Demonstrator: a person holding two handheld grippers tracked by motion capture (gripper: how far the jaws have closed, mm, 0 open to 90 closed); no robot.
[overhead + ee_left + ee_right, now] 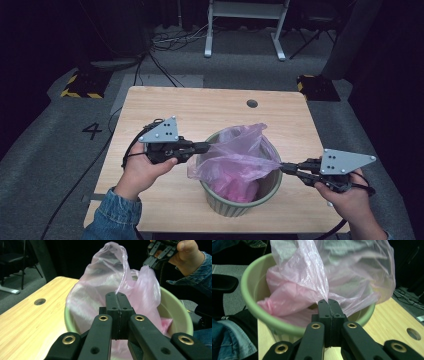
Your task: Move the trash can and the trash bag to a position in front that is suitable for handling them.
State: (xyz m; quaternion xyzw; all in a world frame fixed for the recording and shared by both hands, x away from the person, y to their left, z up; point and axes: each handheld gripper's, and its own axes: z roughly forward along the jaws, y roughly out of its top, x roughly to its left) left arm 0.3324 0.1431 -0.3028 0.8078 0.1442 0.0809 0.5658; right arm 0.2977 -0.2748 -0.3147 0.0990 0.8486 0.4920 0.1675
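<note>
Pinching the pink bag [235, 160] from both sides, left tool [209, 147] and right tool [283, 166] hide the bin's [240, 206] inside.

A dim lab or recording studio: grey carpet [45, 165] marked with a number, hazard-striped floor blocks [82, 85], loose cables [170, 42], a bare wooden table [200, 107].

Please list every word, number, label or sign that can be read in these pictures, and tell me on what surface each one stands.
"4": one dark digit on the grey floor, left of the light wooden table.
Yellow and black hazard stripes, a sign without words, on the two dark floor blocks.
Nothing readable shows on the translucent pink plastic bag, the pale green round bin or the two black grippers.
</note>
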